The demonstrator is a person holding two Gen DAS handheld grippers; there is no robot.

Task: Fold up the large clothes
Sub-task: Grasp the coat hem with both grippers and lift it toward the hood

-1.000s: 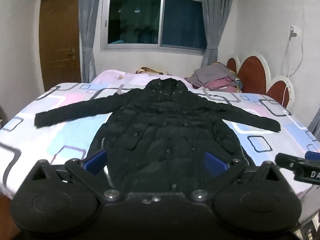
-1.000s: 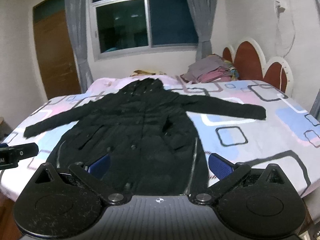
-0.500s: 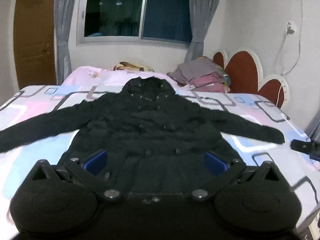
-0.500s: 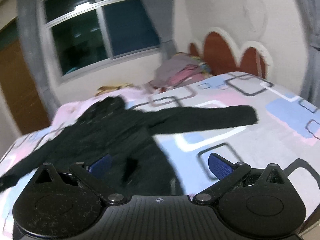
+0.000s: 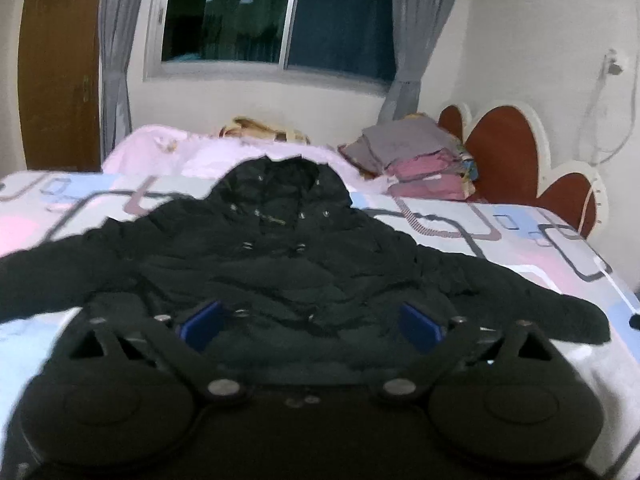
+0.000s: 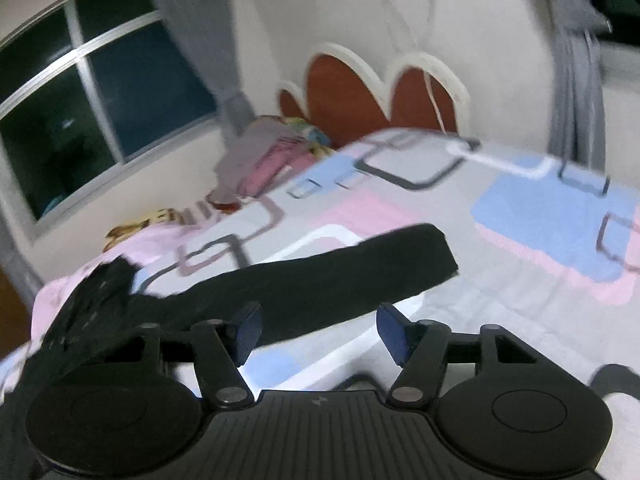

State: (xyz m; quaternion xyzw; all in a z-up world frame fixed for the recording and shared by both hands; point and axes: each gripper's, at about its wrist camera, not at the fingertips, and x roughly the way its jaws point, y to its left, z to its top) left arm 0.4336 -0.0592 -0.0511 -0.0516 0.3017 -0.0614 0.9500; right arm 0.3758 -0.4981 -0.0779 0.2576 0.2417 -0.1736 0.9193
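Black hooded coat (image 5: 276,264) spread flat, front up, on bed (image 5: 520,240), hood toward far window, sleeves stretched left and right. Padded, quilted shell, matte, with small metal snaps down chest. Right sleeve (image 6: 340,276) straight, square-ended. Bed cover smooth, printed with pink, blue and grey rounded rectangles. Left gripper (image 5: 310,322) released, jaws just narrowing slightly above coat body. Right gripper (image 6: 318,330) unclenched, jaws just closing partway, nothing grasped, sleeve just beyond blue pads.
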